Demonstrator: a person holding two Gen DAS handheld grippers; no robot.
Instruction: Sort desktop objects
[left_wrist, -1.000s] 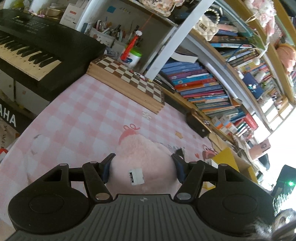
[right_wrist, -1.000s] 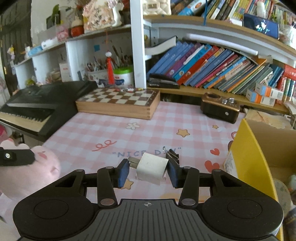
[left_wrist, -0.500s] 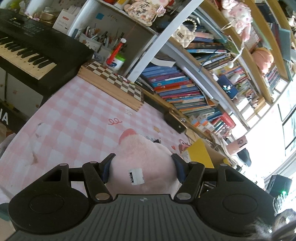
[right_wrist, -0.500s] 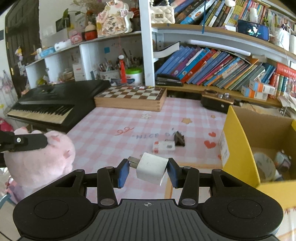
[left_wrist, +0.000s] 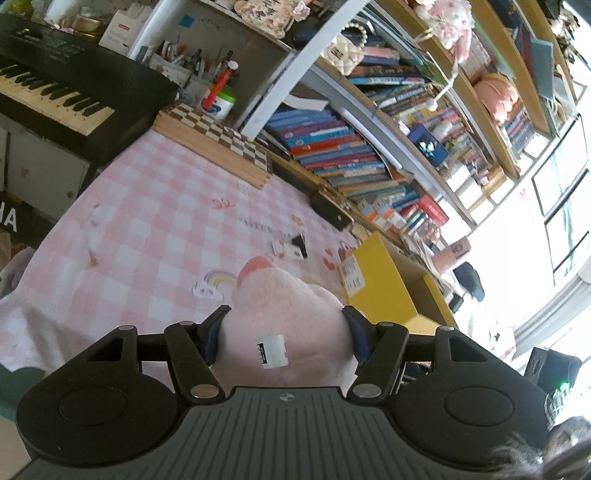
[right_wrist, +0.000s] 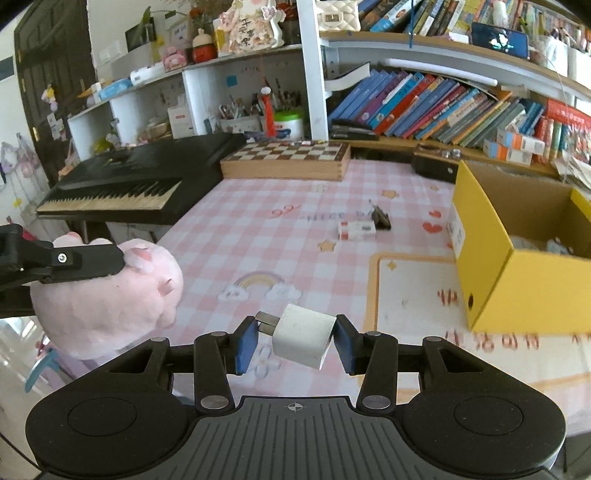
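My left gripper (left_wrist: 284, 328) is shut on a pink plush toy (left_wrist: 284, 310) with a white tag, held above the near edge of the pink checked tablecloth (left_wrist: 155, 229). The same pink plush toy (right_wrist: 107, 295) shows at the left of the right wrist view, pinched by the left gripper's fingers (right_wrist: 74, 258). A white charger plug (right_wrist: 303, 339) sits tilted between the blue pads of my right gripper (right_wrist: 295, 341), which is shut on it above the cloth. The yellow cardboard box (right_wrist: 491, 258) stands open at the right, with a few small items inside.
A small white box (right_wrist: 356, 229) and a black binder clip (right_wrist: 380, 218) lie mid-table. At the back stand a wooden chessboard box (right_wrist: 288, 160) and a dark brown case (right_wrist: 432, 166). A black keyboard (right_wrist: 129, 184) borders the left; bookshelves (right_wrist: 424, 103) rise behind.
Both grippers have drawn back from the shelves toward the near side of the table, each keeping its grip. The yellow box, the white box and the clip have come into fuller view.
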